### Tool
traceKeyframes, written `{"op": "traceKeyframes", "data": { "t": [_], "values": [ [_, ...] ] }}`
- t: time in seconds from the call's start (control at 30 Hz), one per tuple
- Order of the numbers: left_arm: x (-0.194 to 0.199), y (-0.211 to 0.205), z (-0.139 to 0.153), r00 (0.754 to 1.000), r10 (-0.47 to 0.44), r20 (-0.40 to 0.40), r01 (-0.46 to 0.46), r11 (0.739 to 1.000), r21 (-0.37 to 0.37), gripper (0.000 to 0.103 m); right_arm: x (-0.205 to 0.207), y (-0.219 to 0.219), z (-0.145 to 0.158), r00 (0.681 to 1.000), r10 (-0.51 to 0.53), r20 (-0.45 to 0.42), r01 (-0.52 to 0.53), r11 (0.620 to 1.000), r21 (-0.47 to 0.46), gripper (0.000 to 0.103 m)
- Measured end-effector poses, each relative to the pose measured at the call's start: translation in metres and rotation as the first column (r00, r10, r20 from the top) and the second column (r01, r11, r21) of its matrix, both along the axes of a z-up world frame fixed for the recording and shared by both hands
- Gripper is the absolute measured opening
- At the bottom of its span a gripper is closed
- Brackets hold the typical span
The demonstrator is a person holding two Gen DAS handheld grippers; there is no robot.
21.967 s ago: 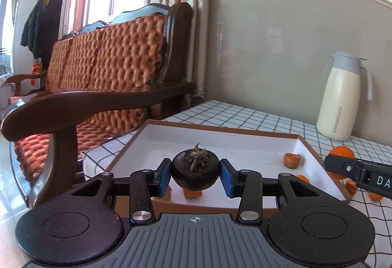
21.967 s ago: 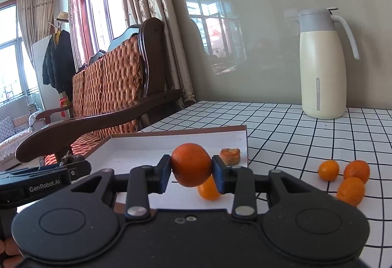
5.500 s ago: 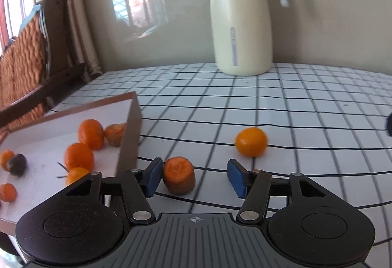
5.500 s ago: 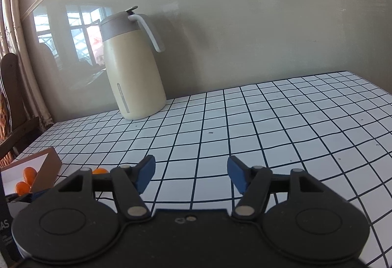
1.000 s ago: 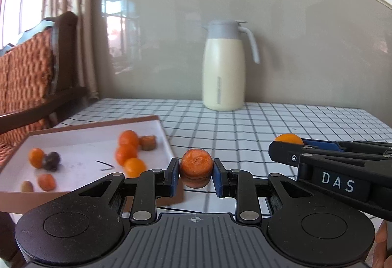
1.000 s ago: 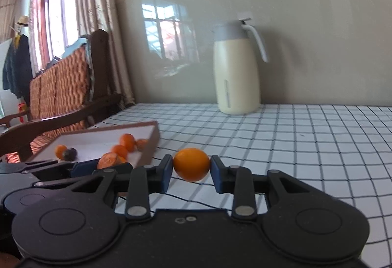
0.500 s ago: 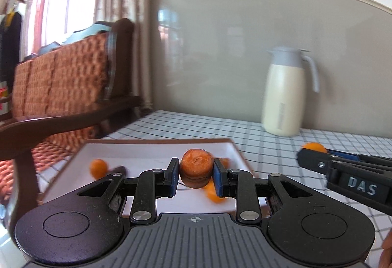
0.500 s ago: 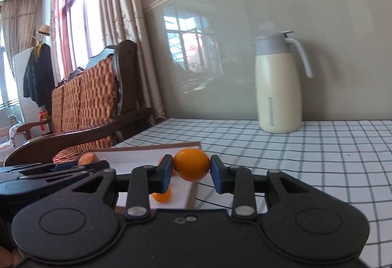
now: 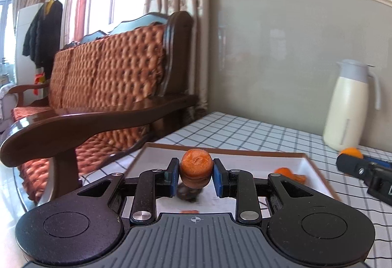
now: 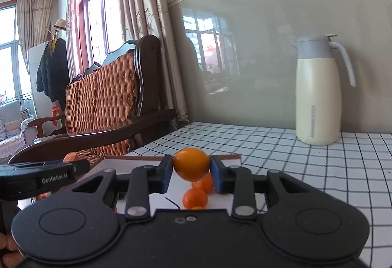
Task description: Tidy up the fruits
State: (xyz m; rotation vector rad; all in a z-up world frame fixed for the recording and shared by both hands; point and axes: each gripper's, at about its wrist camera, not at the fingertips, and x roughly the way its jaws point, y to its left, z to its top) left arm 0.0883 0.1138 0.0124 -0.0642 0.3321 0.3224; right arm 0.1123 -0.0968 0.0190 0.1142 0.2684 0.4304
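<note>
The left gripper (image 9: 196,176) is clamped on a squat, flat-topped orange fruit with a browner underside (image 9: 196,170), held between its blue pads (image 9: 218,179) above the shallow white tray with a brown rim (image 9: 318,178). Just below and ahead of it lies a small dark fruit (image 9: 187,193), too blurred to name. The right gripper (image 10: 192,176) is closed around a smooth round orange citrus (image 10: 191,167), also over the tray, with two smaller orange fruits (image 10: 196,195) lying directly beneath its pads.

Both fruits look light and small. The citrus probably has a firm, slightly slick skin, so a hold across its widest part, as now, suits it; squeezing harder would risk it popping out. The flat-topped fruit seems softer and may bruise, so the sides are the right place to take it. Each should be let go low over bare tray floor, clear of the fruit already lying there, since round ones will likely roll.
</note>
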Motion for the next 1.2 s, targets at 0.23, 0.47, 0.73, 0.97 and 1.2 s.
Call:
{"op": "traceKeyframes", "data": {
  "t": [0.23,0.47,0.73,0.97,1.2],
  "values": [
    [0.015,0.021,-0.008,0.999,0.050,-0.020,-0.050,0.999,-0.006,0.029,0.017,0.014,-0.010,1.000,0.007,-0.027,-0.007,1.000,-0.004,0.025],
    [0.027,0.031,-0.014,0.997,0.065,-0.041,-0.066,0.998,-0.017,0.029,0.027,0.020,-0.018,0.999,0.001,-0.049,-0.001,1.000,-0.007,0.025],
    [0.038,0.038,-0.020,0.995,0.071,-0.066,-0.073,0.997,-0.030,0.029,0.044,0.031,-0.022,0.998,0.006,-0.067,-0.007,1.000,-0.025,0.028],
    [0.053,0.036,-0.025,0.990,0.097,-0.105,-0.100,0.995,-0.025,0.103,0.032,0.023,-0.016,0.997,-0.074,0.029,0.073,0.997,0.011,0.088],
    [0.037,0.026,-0.002,0.996,0.087,-0.015,-0.088,0.996,-0.007,0.103,0.027,0.006,-0.007,0.995,-0.084,0.051,0.080,0.994,0.074,0.097]
  ]
}}
